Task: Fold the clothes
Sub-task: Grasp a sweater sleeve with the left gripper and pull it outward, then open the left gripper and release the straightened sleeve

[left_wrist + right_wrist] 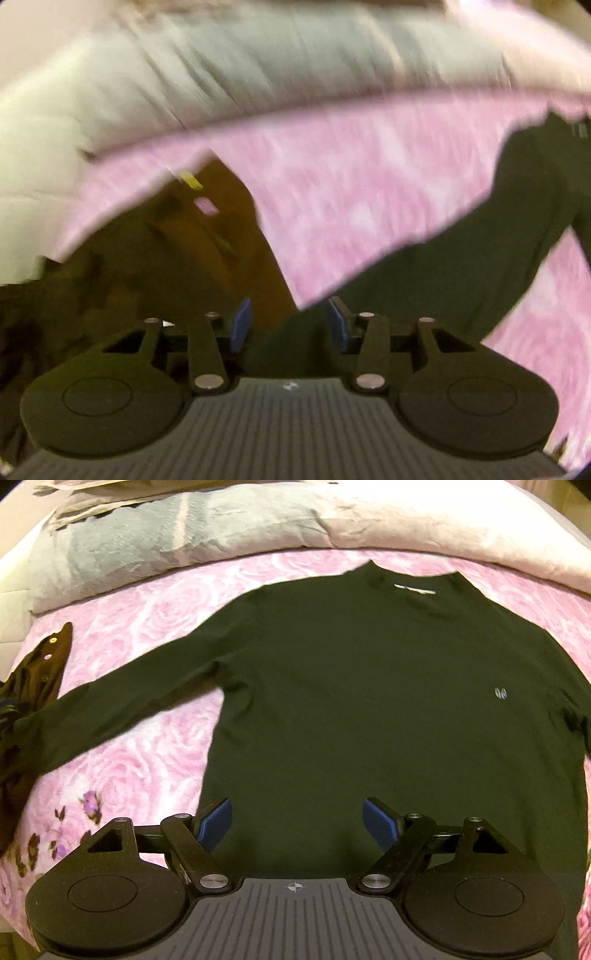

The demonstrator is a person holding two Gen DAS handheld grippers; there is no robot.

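Note:
A dark green long-sleeved sweater [369,701] lies flat, front up, on a pink rose-patterned blanket [147,627], collar at the far side. Its left sleeve [122,701] stretches out to the left. My right gripper [297,821] is open and empty, hovering over the sweater's bottom hem. The left wrist view is motion-blurred. My left gripper [288,325] is open, with the end of the dark sleeve [461,266] running in between its blue pads [242,325]. The jaws are apart and not closed on it.
A brown garment [40,672] with coloured buttons lies bunched at the bed's left edge and also shows in the left wrist view [192,236]. A grey-blue folded blanket [166,535] and a pale pink quilt [443,520] lie along the far side.

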